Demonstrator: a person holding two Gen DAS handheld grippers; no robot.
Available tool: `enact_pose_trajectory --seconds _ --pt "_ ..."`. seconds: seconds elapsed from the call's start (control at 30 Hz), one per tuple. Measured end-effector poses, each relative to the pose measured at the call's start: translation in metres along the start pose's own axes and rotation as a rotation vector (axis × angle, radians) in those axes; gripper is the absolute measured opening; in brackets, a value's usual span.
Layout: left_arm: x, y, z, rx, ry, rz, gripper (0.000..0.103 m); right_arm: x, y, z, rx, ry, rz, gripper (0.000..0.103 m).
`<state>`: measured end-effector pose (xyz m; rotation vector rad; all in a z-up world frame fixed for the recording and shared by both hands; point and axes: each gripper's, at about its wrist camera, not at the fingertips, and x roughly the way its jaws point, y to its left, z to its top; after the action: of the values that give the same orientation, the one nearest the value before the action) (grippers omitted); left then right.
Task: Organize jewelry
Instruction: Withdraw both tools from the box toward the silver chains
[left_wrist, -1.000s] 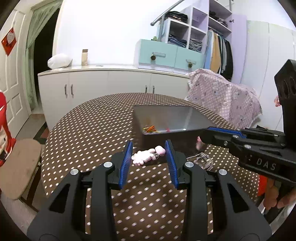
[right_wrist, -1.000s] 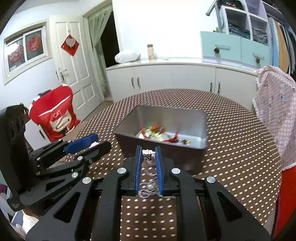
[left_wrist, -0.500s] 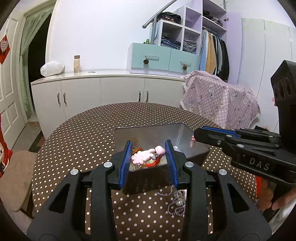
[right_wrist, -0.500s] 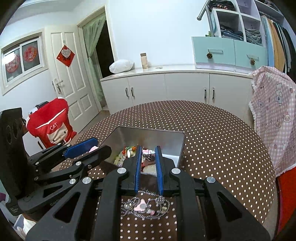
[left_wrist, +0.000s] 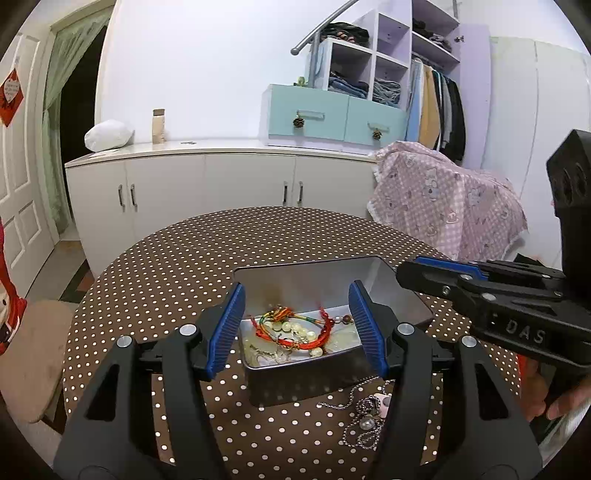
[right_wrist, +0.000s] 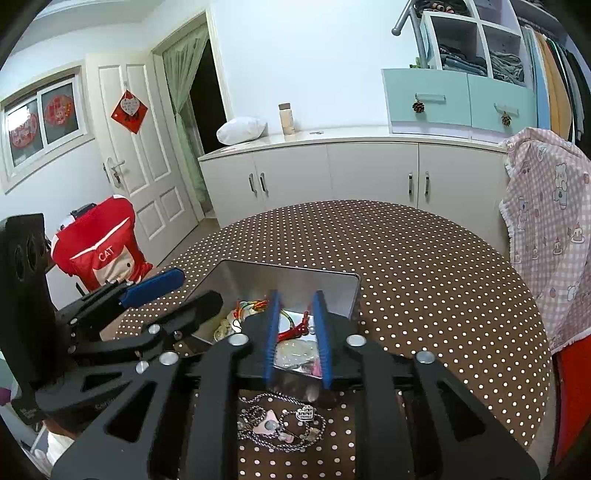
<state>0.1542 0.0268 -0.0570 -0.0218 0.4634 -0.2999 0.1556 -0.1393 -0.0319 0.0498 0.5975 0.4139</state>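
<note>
Both your grippers have just been opening over the metal tin (left_wrist: 334, 363), and the pink charm your left gripper (left_wrist: 297, 328) carried is gone from its jaws. Left stands wide apart, empty; right gripper (right_wrist: 296, 338) slightly apart, empty. Beaded bracelets (left_wrist: 295, 332) lie in the tin beneath them; chain necklaces (right_wrist: 280, 424) lie on the table just short of it.

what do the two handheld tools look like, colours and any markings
Both are matte black plastic with angular cut-out arms, silver screw heads and ribbed blue pads on the fingers. The left tool and right tool match. The right one's side carries raised letters "DAS". No cables or sleeves show.
</note>
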Motion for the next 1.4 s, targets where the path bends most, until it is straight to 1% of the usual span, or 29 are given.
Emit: enact_pose_trajectory --seconds 0.03,0.1,0.73,1.0,1.07,1.13,1.2,1.4 --pt "0.0 0.0 0.0 -0.001 0.001 0.001 0.058 -0.001 0.0 -0.001 -0.001 0.0 0.001 0.027" --pt "0.0 -0.001 0.0 -0.001 0.001 0.003 0.058 -0.003 0.0 -0.002 -0.002 0.0 -0.001 0.028" --pt "-0.007 0.001 0.001 0.004 -0.002 0.016 0.059 -0.014 -0.004 -0.005 0.018 0.001 -0.011 0.028" --pt "-0.019 -0.002 -0.009 -0.003 0.01 0.005 0.06 -0.023 -0.004 -0.01 0.028 -0.004 -0.016 0.028" --pt "-0.022 -0.006 -0.012 0.004 0.014 0.006 0.06 -0.026 -0.004 -0.012 0.03 -0.005 -0.019 0.03" --pt "-0.024 -0.008 -0.015 0.007 0.023 0.003 0.06 -0.03 -0.004 -0.015 0.034 -0.01 -0.025 0.036" --pt "-0.026 -0.012 -0.019 0.005 0.036 0.0 0.06 -0.034 -0.004 -0.018 0.04 -0.013 -0.03 0.04" --pt "-0.031 -0.026 -0.034 0.016 0.07 -0.034 0.06 -0.044 -0.004 -0.027 0.055 -0.018 -0.036 0.047"
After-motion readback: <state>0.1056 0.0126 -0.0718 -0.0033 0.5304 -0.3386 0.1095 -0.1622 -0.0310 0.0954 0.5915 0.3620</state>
